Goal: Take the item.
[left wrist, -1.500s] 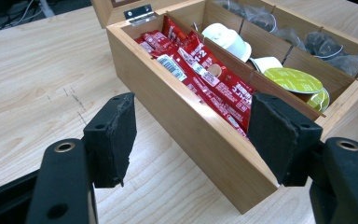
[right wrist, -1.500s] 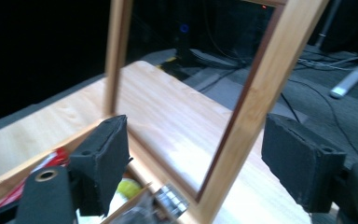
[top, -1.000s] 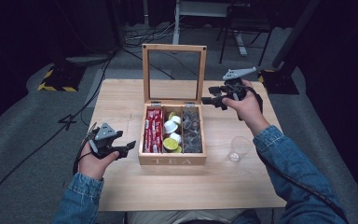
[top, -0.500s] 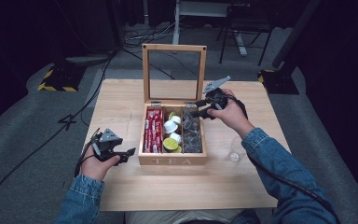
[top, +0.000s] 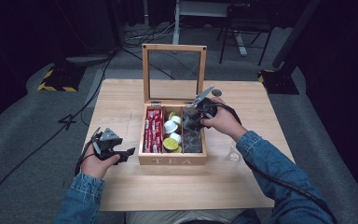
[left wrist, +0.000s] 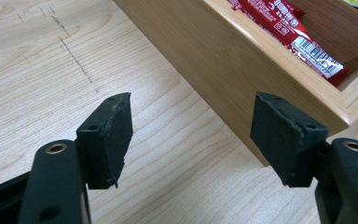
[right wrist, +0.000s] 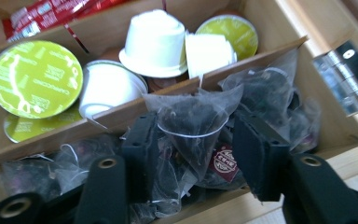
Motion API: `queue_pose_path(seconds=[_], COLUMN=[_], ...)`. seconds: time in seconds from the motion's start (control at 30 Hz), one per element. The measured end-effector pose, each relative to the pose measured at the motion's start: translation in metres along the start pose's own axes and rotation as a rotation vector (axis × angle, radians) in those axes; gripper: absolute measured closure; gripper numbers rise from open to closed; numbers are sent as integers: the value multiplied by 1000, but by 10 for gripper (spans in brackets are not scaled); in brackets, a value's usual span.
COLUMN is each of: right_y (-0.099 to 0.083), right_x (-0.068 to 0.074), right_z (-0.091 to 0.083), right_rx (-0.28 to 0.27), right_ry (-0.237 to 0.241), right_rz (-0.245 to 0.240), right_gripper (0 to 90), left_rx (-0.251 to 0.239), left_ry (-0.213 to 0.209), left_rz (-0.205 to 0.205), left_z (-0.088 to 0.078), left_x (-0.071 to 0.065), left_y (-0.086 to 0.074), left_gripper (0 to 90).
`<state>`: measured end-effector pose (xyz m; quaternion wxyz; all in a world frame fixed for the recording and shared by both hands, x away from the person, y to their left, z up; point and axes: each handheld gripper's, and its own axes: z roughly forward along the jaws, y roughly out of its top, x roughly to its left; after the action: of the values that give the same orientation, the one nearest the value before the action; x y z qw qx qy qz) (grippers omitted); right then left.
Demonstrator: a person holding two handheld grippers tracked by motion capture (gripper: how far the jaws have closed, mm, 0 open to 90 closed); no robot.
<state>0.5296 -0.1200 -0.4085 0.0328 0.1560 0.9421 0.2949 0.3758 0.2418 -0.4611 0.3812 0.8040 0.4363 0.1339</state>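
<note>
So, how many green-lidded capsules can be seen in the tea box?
3 in the middle compartment: one large green lid at the near end, one half hidden beneath it, one at the far end. More may be hidden.

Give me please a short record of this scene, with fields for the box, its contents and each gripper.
box: wooden tea box, lid upright, on the table
left compartment: red packets
middle compartment: coffee capsules
right compartment: tea bags
right gripper: down in the right compartment, jaws have just been closing around one tea bag, grip not yet sure
left gripper: open, nothing between jaws, beside the box
</note>
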Motion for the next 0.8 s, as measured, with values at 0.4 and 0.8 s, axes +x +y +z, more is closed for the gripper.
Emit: queue_pose_path(seconds=[0.4,0.8], right_y=[-1,0], right_x=[-3,-4], right_z=[21,24], right_rx=[45,26], right_ry=[39,7], right_rz=[38,24], right_gripper=[489,715], left_rx=[-3,-4], left_ry=[-3,1], left_rz=[-2,-3], left_z=[0,0], left_x=[1,2], left_y=[0,-1], left_gripper=[301,300])
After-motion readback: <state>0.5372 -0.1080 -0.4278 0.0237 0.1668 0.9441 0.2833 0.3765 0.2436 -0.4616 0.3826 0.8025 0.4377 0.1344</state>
